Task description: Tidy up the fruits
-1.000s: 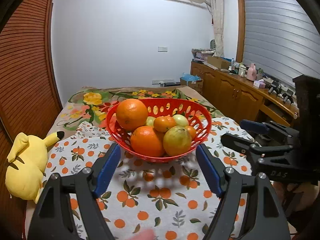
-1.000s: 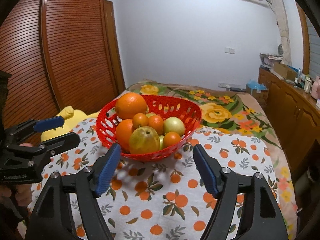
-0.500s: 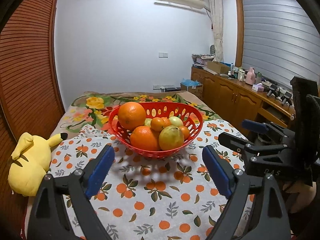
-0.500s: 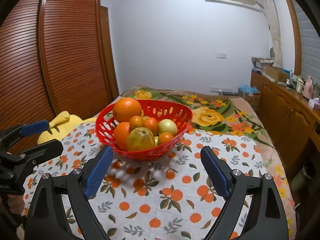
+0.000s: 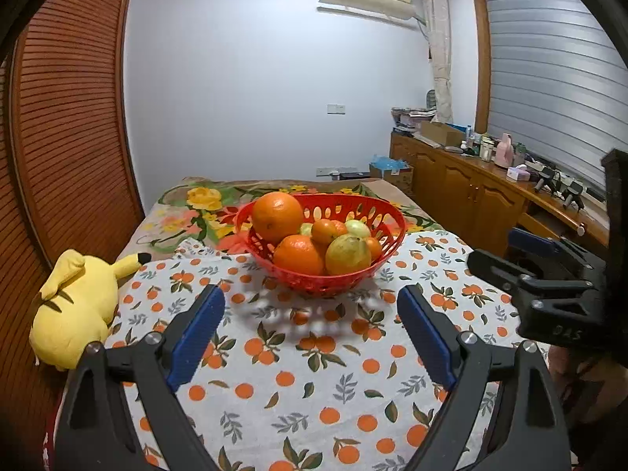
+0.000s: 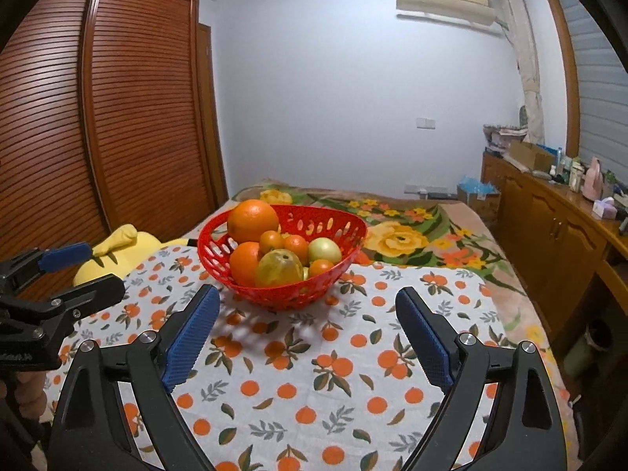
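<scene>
A red perforated basket (image 5: 353,201) (image 6: 333,218) sits on the orange-print cloth (image 5: 314,376), heaped with fruit. A big orange (image 5: 276,216) (image 6: 253,221) tops the pile. A second orange (image 5: 298,254), a yellow-green fruit (image 5: 347,253) (image 6: 279,269), small tangerines and pale green fruits lie below it. My left gripper (image 5: 311,298) is open and empty, a short way in front of the basket. My right gripper (image 6: 307,296) is likewise open and empty on the near side. Each gripper shows at the edge of the other's view: right gripper (image 5: 530,251), left gripper (image 6: 74,271).
A yellow plush toy (image 5: 74,306) (image 6: 117,243) lies at the cloth's left edge. Slatted wooden doors (image 6: 117,117) stand on the left, and a cluttered wooden cabinet (image 5: 471,196) on the right. A floral blanket (image 6: 400,239) lies behind the basket.
Both grippers have drawn back from the basket, which now looks smaller and farther off. Both pairs of jaws have spread wider. The basket and fruit have not moved.
</scene>
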